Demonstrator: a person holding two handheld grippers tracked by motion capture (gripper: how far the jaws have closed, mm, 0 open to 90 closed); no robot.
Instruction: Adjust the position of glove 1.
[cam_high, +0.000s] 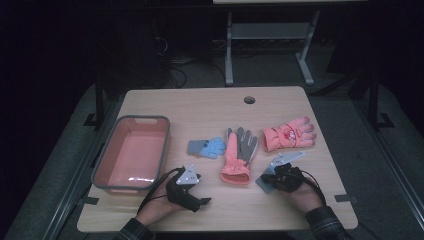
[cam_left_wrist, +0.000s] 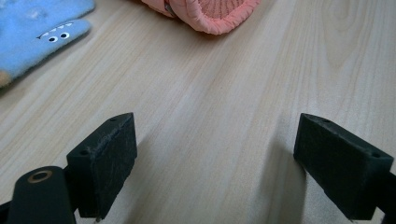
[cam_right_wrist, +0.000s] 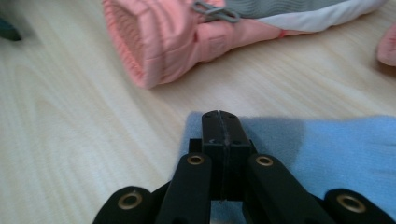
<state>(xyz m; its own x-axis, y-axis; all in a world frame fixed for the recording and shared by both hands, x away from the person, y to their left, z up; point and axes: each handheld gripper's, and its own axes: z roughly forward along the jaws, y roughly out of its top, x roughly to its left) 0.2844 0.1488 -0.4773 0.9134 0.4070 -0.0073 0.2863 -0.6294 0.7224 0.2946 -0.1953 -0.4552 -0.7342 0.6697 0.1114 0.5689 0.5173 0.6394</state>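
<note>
Under the right gripper (cam_right_wrist: 219, 116), at the near right of the table (cam_high: 210, 102), a pale blue glove (cam_right_wrist: 336, 154) is lying flat; the jaws are standing pressed together, their tips resting on the glove's left edge. Whether any cloth is pinched between them I cannot tell.

Item, pale blue glove: in the high view it is showing as a blue corner (cam_high: 263, 184) at the gripper's left. From the right gripper view its long axis appears to be running off to the right of the jaws; which end is cuff and which fingers cannot be told.

Item, orange and grey glove (cam_high: 238, 156): lying just beyond both grippers, between them, long axis running near to far, cuff toward the person, fingers pointing away.

Item, small blue glove (cam_high: 207, 147): lying left of that one, nearer the left gripper (cam_high: 192, 181), fingers pointing right.

Item, pink glove (cam_high: 290, 134): lying far right, fingers pointing right.

Item, pink bin (cam_high: 102, 167): standing at the table's left, just beside the left gripper.

Left gripper (cam_left_wrist: 215, 154): jaws standing wide apart over bare wood, holding nothing.

Judgement: the bin is lying well to the left of the pale blue glove, so the carry is looking like a leftward one.
</note>
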